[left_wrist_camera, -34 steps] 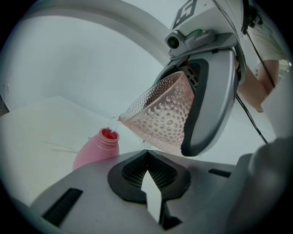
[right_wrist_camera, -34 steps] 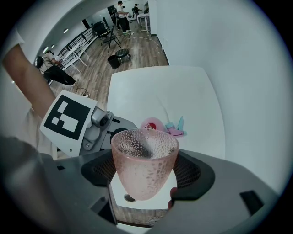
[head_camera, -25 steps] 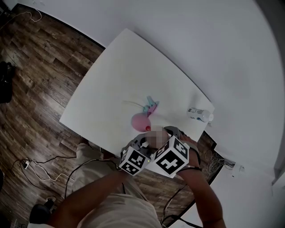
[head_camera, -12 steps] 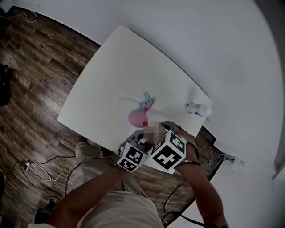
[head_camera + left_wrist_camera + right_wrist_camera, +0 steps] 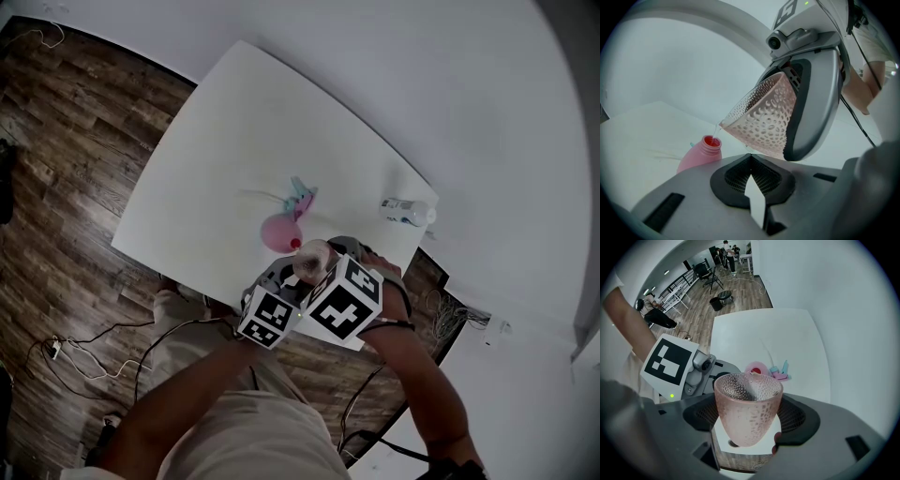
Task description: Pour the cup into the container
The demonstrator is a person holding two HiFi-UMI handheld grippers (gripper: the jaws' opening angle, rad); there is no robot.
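A pink dimpled glass cup [image 5: 747,404] sits between the pads of my right gripper [image 5: 749,425], which is shut on it. The cup [image 5: 764,115] is tipped with its lip over the open mouth of a pink bottle [image 5: 701,152], and a thin stream of liquid runs from lip to mouth. In the head view the bottle [image 5: 277,232] stands near the table's near edge, with the cup [image 5: 314,260] just above it. My left gripper [image 5: 751,159] is shut and empty, a little short of the bottle, pointing at it.
A teal and pink spray cap [image 5: 300,199] with a thin tube lies just beyond the bottle. A clear plastic bottle [image 5: 405,211] lies at the right corner of the white table [image 5: 234,122]. Wood floor with cables surrounds the table.
Only the head camera has drifted, sliding the table up and left in the picture. Both grippers, the cup and the bottle keep their places relative to each other.
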